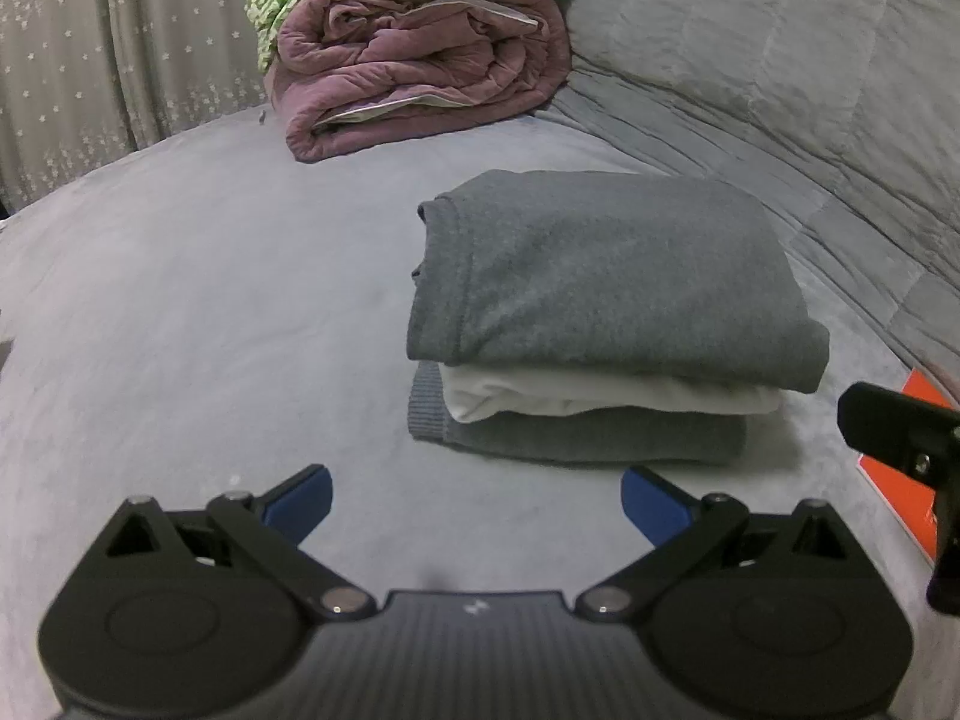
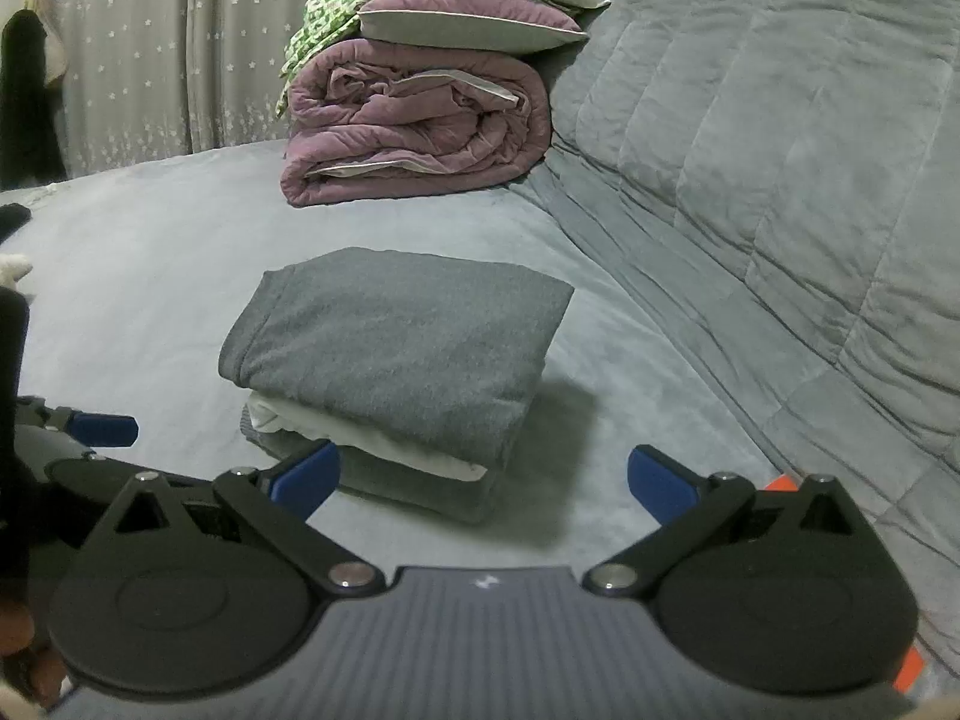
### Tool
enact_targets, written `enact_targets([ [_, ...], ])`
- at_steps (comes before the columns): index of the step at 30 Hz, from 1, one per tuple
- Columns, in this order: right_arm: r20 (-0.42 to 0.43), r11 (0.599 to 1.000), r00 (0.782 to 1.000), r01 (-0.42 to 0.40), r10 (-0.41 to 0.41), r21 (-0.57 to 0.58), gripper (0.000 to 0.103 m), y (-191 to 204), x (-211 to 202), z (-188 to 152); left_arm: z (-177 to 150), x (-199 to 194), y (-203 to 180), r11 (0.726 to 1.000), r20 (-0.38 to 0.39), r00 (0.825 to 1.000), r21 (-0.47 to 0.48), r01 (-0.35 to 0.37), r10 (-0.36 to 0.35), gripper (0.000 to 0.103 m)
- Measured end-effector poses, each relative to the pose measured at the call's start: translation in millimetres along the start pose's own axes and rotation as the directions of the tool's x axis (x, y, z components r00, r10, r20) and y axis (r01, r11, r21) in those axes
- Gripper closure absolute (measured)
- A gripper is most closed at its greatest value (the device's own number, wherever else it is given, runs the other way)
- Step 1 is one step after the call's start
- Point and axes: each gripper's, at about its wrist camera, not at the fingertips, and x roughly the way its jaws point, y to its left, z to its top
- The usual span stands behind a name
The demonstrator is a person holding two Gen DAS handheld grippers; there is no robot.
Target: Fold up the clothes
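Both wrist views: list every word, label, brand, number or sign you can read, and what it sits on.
No readable text in either view.
Small pale mark on the left gripper body: a logo, too small to read.
Same mark on the right gripper body: too small to read.
Orange object at the bed's edge: faint marks by its lower edge, illegible.
Folded clothes stack: no label visible.

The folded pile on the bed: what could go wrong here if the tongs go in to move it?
1. The folded pile has three loose layers; the white garment sticks out between the grey ones, so a one-sided grasp may pull it out and undo the folds.
2. Both the left tongs and the right tongs are open and close together, so they could collide.
3. The soft bed cover may get pinched along with the clothes.
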Motion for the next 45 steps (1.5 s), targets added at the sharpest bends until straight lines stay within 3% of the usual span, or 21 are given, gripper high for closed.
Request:
enact_targets([
  [45, 0.001, 1.000, 1.000, 0.010, -0.010, -0.011, 0.000, 4.1, -2.9, 0.6, 0.2, 0.5, 1.1, 1.000, -0.009, 1.000, 0.019, -0.006, 0.006, 0.000],
])
